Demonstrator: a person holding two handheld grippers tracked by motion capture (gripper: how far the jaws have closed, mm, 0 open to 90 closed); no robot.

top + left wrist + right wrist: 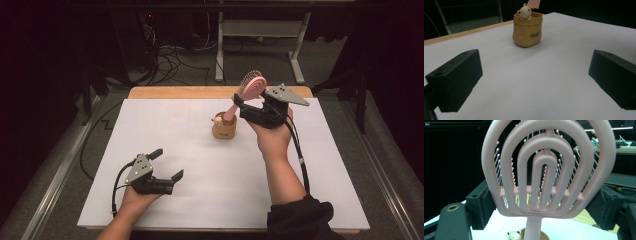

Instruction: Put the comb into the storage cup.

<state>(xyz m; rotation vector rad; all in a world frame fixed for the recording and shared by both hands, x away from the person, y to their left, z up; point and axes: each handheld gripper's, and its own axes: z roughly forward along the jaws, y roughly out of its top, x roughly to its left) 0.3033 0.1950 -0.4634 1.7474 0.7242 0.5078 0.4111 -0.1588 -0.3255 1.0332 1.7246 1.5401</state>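
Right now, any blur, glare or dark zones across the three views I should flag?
High view: the white table is evenly lit and the room behind is dark. Left gripper view: the tan holder is fairly sharp, while the near jaws are soft and dark. Right gripper view: the pink hairbrush is very close and soft, backdrop nearly black, with bright strip lights at top right.

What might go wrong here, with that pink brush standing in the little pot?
The right gripper grips the pink brush by its head while the handle sits in the small tan pot. A sideways pull could tip the pot. The left gripper is open and far from it, so nothing steadies it.
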